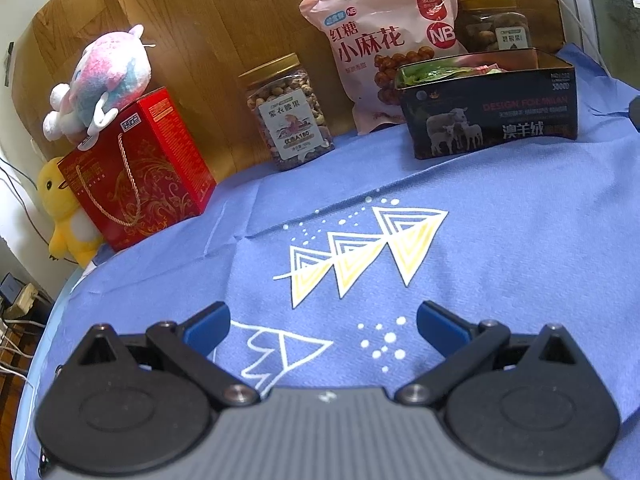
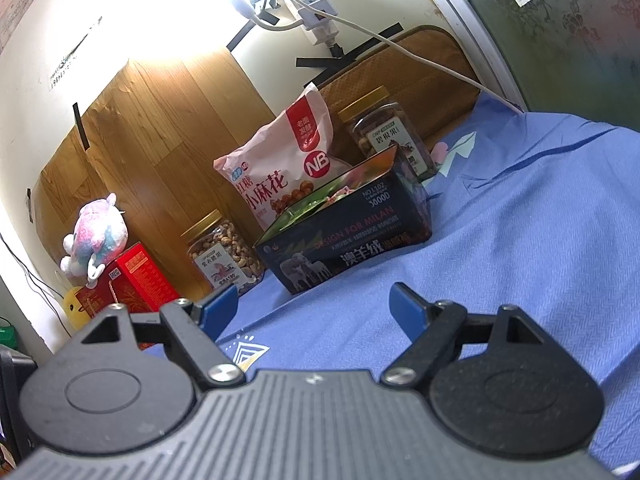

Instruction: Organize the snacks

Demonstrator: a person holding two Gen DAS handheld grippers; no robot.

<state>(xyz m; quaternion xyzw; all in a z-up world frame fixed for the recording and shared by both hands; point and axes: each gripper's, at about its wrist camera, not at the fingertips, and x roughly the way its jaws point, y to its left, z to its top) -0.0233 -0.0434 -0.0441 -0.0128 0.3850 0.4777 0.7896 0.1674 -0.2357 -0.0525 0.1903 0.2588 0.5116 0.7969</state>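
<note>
Snacks sit at the far edge of the blue cloth [image 1: 500, 260]: dark open-top cardboard box [image 1: 490, 120] printed with sheep, rectangular, glossy, with green and pink packets showing inside. Just behind it leans a pink crinkly plastic snack bag [image 1: 384, 40], soft pillow shape, against the wood-grain panel [image 1: 200, 40]. Clear plastic nut jar [image 1: 290, 114] with gold lid stands left of the bag, apart from the box; second gold-lidded jar [image 1: 496, 26] stands behind the box on the right, partly hidden. Far left, a red glossy gift box [image 1: 136, 172] with rope handle, a fluffy pink-blue plush [image 1: 100, 80] on top, a yellow plush [image 1: 66, 216] beside it. Cloth is woven, creased, with white and yellow triangle print. Left gripper [image 1: 323, 322] hovers over the near cloth, blue-padded fingers [image 1: 208, 328] spread wide, holding nothing, touching nothing. Right gripper [image 2: 314, 310] likewise over the cloth near the box, blue fingers [image 2: 408, 310] wide apart, empty, no contact. Black linkage arms, ribbed grey body on both.
</note>
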